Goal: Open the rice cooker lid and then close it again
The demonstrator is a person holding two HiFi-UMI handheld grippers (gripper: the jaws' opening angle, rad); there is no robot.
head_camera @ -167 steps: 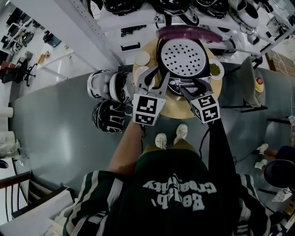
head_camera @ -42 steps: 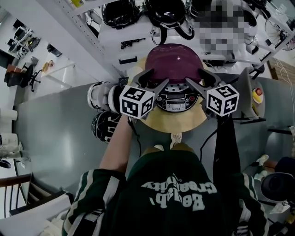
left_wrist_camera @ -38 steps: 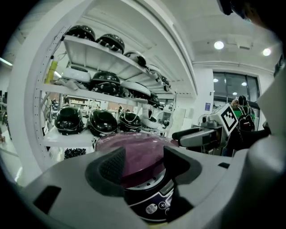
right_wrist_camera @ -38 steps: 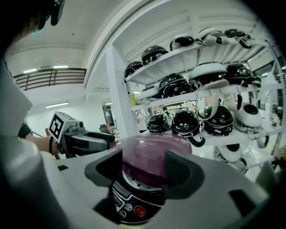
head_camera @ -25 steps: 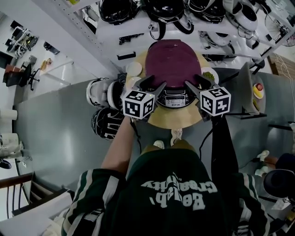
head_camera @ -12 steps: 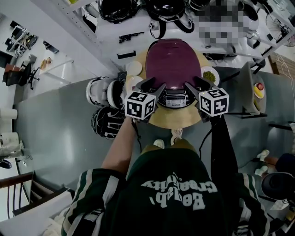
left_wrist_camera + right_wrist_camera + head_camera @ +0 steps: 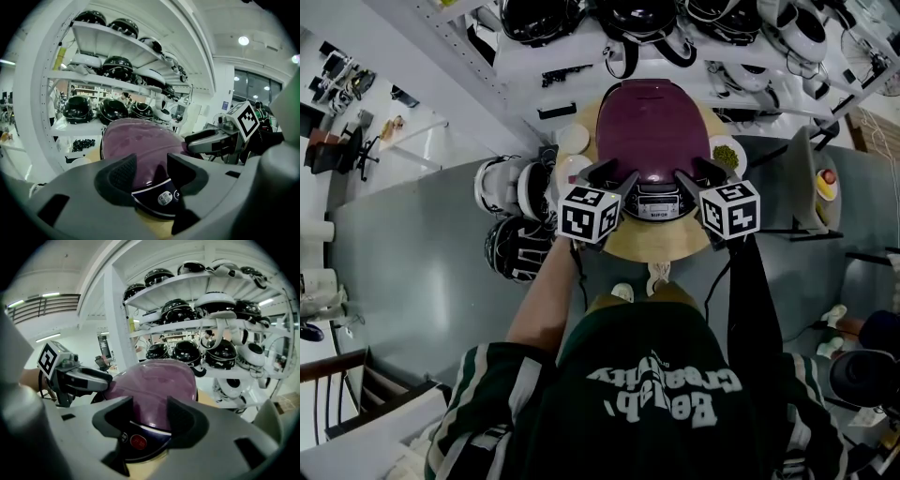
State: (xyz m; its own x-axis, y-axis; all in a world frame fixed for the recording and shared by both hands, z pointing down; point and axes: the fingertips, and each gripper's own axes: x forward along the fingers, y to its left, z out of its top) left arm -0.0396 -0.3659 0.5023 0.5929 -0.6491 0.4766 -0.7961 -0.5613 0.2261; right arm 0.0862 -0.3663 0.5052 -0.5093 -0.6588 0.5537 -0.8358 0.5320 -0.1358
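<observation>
- Left gripper (image 7: 152, 169): jaws apart at a middling width and just now closing; nothing sits between the pads. Through the gap shows the dark front of the rice cooker (image 7: 654, 155), close ahead and a little below.
- Right gripper (image 7: 150, 411): jaws apart at a similar width, nothing held. Its gap frames the cooker's front and a round red button (image 7: 137, 441).
- Lid (image 7: 652, 127): plum-coloured and domed, lying down flat on the cooker body. Its rounded front edge is just beyond both sets of jaw tips. No view shows whether either gripper touches it.
- Governing relation: the cooker stands dead ahead between the two grippers, the left at its front-left corner and the right at its front-right. The lid's long axis runs straight away from the person, with the hinge judged to be on the far side. Neither hand is clearly nearer.
- Control panel (image 7: 656, 199): on the near face, between the two grippers.
- Table (image 7: 661, 244): round, pale wood, bearing the cooker. A small dish (image 7: 727, 153) of something green sits to the cooker's right.
- Shelves (image 7: 93, 77): white, behind the table, stocked with helmets (image 7: 112, 110).
- Status, as a judgement: with the lid down, only a seating press or withdrawal seems left.
</observation>
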